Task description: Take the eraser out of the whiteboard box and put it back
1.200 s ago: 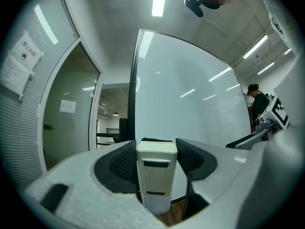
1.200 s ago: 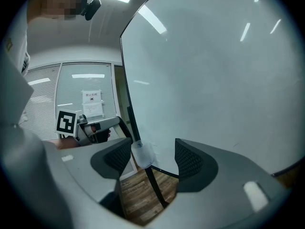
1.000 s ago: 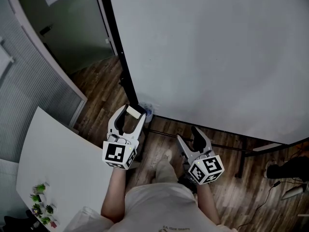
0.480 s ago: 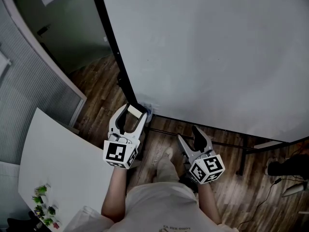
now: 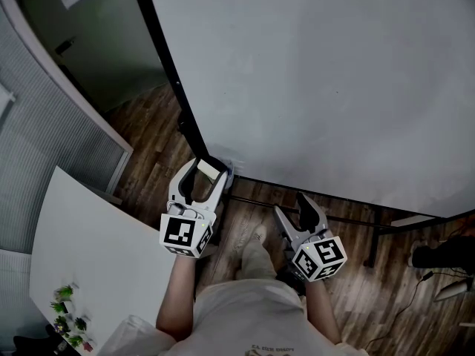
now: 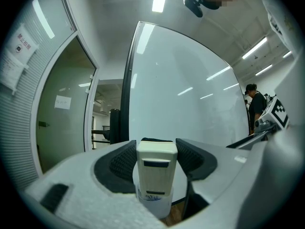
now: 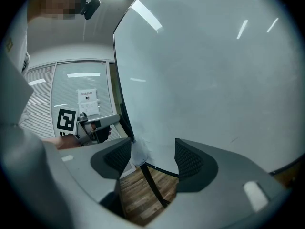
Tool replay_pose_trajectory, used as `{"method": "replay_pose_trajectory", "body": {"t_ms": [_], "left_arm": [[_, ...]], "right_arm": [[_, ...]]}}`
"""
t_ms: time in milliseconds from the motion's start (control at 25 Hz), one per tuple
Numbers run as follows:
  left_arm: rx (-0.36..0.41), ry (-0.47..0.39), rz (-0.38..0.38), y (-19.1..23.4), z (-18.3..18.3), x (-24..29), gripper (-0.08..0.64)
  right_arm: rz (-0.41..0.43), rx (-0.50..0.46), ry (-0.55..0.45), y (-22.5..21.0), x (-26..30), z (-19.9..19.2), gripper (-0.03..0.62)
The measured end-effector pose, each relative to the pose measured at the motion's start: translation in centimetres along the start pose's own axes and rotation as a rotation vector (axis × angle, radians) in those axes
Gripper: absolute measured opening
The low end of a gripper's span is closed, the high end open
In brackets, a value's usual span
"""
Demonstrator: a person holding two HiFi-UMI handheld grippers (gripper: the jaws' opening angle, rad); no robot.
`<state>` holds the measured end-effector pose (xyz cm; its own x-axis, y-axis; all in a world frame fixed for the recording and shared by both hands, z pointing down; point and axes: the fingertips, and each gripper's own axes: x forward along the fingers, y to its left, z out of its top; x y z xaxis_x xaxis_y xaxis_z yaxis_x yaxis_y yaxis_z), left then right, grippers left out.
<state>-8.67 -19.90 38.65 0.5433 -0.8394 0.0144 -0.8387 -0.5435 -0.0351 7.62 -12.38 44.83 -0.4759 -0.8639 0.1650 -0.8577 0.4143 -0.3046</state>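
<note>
My left gripper point(image 5: 200, 178) is shut on a cream eraser point(image 5: 208, 171) with a dark felt edge. It holds the eraser at the lower left corner of the whiteboard point(image 5: 334, 80). In the left gripper view the eraser point(image 6: 157, 168) stands upright between the pads, and its lower end overlaps the mouth of the small white box point(image 6: 155, 203). In the head view the box point(image 5: 228, 172) shows just right of the eraser. My right gripper point(image 5: 295, 208) hangs open and empty lower right, apart from the box. In the right gripper view its jaws point(image 7: 152, 159) frame the box point(image 7: 139, 152) and the left gripper point(image 7: 93, 128).
The whiteboard's black frame point(image 5: 174, 87) and its foot bars point(image 5: 349, 221) stand over a wooden floor point(image 5: 152, 136). A white table point(image 5: 96, 258) with small plants point(image 5: 65, 321) is at the lower left. A glass wall with blinds point(image 5: 44, 124) is on the left. A person point(image 6: 257, 106) stands at the far right.
</note>
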Motion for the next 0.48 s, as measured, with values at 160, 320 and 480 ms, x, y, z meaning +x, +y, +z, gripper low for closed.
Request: {"method": "replay_pose_trajectory", "body": {"t_ms": [160,320,480], "left_arm": [[-0.009,0.012,0.008,0.1,-0.7,0.1,0.258],[-0.016,0.02,0.016,0.4,-1.1,0.0,0.258],[-0.02,0.026,0.023,0.5,-1.4,0.0,0.258]], "right_arm": [[0.004,0.002,0.008,-0.2,0.1,-0.2,0.29],[0.007,0.005,0.018,-0.3,0.3,-0.6,0.29],[0.011,0.008,0.027,-0.3,0.4,-0.9,0.288]]}}
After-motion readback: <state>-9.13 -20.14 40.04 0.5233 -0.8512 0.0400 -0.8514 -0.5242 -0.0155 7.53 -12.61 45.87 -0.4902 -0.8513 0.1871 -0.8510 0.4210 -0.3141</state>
